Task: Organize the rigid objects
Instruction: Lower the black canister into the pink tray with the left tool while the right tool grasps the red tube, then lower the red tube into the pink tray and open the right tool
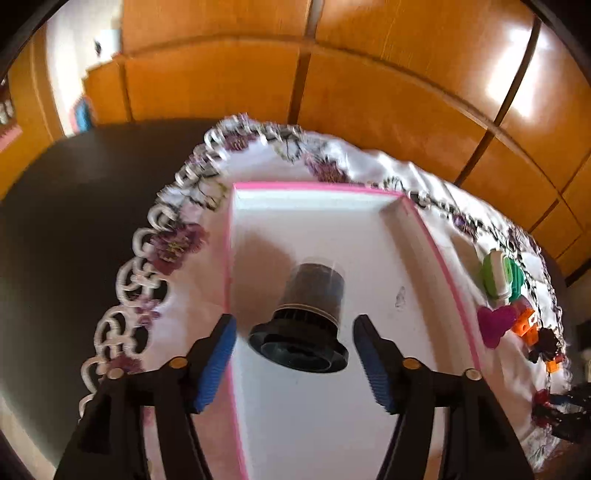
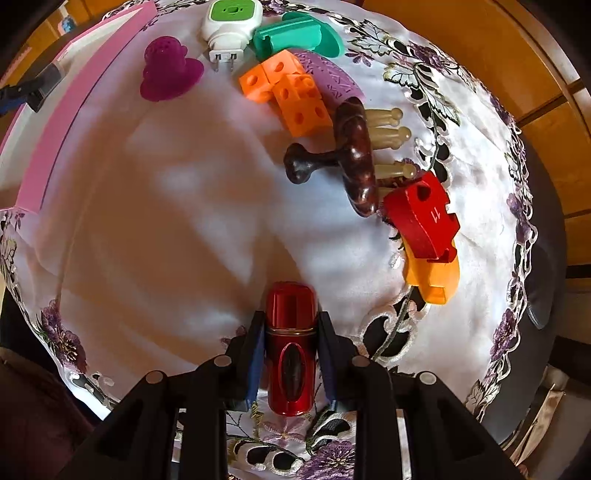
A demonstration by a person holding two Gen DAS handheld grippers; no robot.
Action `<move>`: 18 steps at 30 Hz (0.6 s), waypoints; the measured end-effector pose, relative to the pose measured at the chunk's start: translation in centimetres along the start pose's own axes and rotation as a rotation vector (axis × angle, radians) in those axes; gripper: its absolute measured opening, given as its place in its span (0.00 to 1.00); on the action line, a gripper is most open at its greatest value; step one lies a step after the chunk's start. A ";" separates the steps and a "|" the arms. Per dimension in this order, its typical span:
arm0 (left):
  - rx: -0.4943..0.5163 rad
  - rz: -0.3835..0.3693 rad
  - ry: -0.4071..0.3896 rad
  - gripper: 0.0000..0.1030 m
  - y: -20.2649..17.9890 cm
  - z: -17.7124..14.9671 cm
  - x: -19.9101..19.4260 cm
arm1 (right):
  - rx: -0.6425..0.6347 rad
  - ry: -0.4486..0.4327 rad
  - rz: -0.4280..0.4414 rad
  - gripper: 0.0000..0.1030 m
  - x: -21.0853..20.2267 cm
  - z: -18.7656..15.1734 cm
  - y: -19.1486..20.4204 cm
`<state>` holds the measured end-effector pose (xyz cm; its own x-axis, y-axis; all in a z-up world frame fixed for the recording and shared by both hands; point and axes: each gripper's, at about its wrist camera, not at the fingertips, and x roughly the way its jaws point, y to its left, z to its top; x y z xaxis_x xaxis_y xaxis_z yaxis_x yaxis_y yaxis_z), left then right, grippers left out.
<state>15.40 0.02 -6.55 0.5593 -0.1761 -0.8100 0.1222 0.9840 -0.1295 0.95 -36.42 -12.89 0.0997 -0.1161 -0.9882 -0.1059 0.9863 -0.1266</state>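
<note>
The jar point(image 1: 308, 314) lies on its side in the tray point(image 1: 424, 236), which sits on the tablecloth point(image 2: 166, 206). Right of the tray there's a toy pile point(image 2: 332, 129); the canister point(image 2: 291, 347) lies nearer, well apart.

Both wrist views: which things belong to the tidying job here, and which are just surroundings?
Part of the job:
- pink-rimmed tray
- black-capped jar lying in the tray, between the open left gripper
- red cylinder gripped by the right gripper
- orange blocks, red wooden piece, green plug waiting

Just surroundings:
- floral tablecloth
- wooden cabinets
</note>
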 end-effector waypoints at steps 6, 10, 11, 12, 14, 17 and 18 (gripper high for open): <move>-0.038 0.069 -0.076 0.73 0.2 -3.2 -4.2 | 0.018 -0.020 0.012 0.25 -0.5 -0.2 -0.2; -0.050 0.072 -0.081 0.73 0.2 -5.5 -5.8 | 0.037 -0.046 0.031 0.25 -1.1 -0.3 -0.5; -0.048 0.076 -0.080 0.73 0.2 -5.9 -6.0 | 0.039 -0.051 0.031 0.25 -1.2 -0.3 -0.5; -0.043 0.079 -0.081 0.73 0.0 -6.3 -6.2 | 0.042 -0.058 0.035 0.25 -1.3 -0.3 -0.5; -0.027 0.086 -0.089 0.73 -0.3 -6.8 -6.7 | 0.045 -0.070 0.044 0.25 -1.7 -0.3 -0.3; -0.029 0.083 -0.089 0.73 -0.2 -7.4 -7.3 | 0.055 -0.084 0.036 0.25 -2.1 -0.4 -0.2; -0.032 0.078 -0.089 0.73 -0.2 -7.5 -7.4 | 0.061 -0.095 0.038 0.25 -2.5 -0.4 -0.1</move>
<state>5.08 1.38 -4.78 0.6367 -0.0990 -0.7648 0.0501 0.9949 -0.0872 0.29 -36.29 -10.49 0.1905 -0.0694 -0.9792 -0.0511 0.9954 -0.0805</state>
